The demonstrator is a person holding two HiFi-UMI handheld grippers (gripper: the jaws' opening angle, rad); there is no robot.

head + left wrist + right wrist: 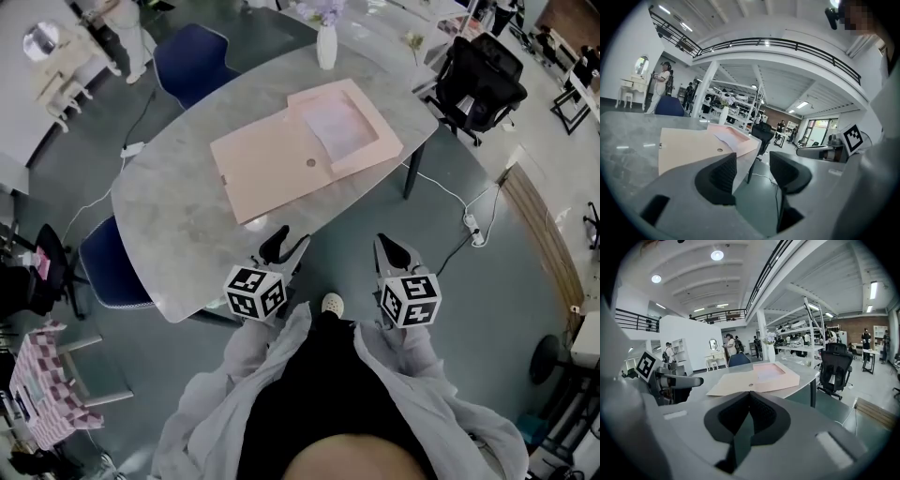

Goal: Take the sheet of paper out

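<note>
left gripper (281, 246): jaws spread wide, nothing between them, only floor and the table edge show through the gap

right gripper (394, 251): jaws pressed together at the tips, pinching nothing

both are on the near side of the grey table (164, 225). The left one is right at its near edge, the right one off the edge above the floor. They're side by side, not touching, both pointing toward the far side

sheet of paper (336, 125) lies flat inside the tray half of the open pink box file (267, 164), mid-table. The tray half is the right/far part. The flat lid, with a small round hole in it, spreads out to the left and near. Paper is well apart from both grippers, neither touches the file

white vase (326, 45) with flowers stands at the far table edge, just beyond the file

black office chair (478, 84) is far right, off the table. blue chair (192, 56) is far left, beyond the table
</note>
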